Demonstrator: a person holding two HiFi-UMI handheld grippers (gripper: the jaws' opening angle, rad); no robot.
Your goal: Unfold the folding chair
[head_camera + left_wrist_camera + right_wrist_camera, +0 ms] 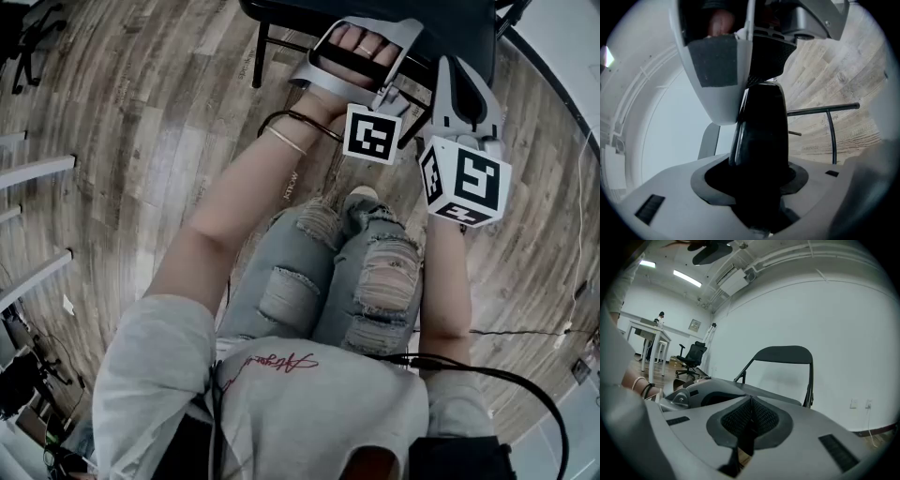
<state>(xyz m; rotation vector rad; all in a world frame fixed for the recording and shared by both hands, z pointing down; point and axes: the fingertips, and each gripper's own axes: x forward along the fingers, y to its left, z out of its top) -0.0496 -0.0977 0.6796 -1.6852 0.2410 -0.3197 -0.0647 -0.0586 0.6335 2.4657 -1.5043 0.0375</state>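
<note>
Folding chair point(783, 354) is found at the top edge of the head view, directly ahead of the person's knees, standing on the wooden floor point(141, 112). Its dark seat point(281, 14) is seen from above there, roughly flat. The backrest is shown upright at centre of the right gripper view.

Left tongs point(361, 42), top centre of the head view, are held level at the seat's near edge. In the left gripper view that black edge point(761, 131) stands between the spread jaws, and the pads are judged not to be pressing on it. Thin frame tubes point(822, 110) are seen over the floor at mid right.

Right tongs point(457, 75), just right of the left pair, are pressed together with nothing between them.

Step judged: the last of the unfolding, with the seat brought down and the hold on it let go.

Next move, as judged: the left tongs should be drawn straight back off the edge without lifting it. The seat should then be checked for full seating on the frame, and a downward press from the closed right tongs may be needed.
</note>
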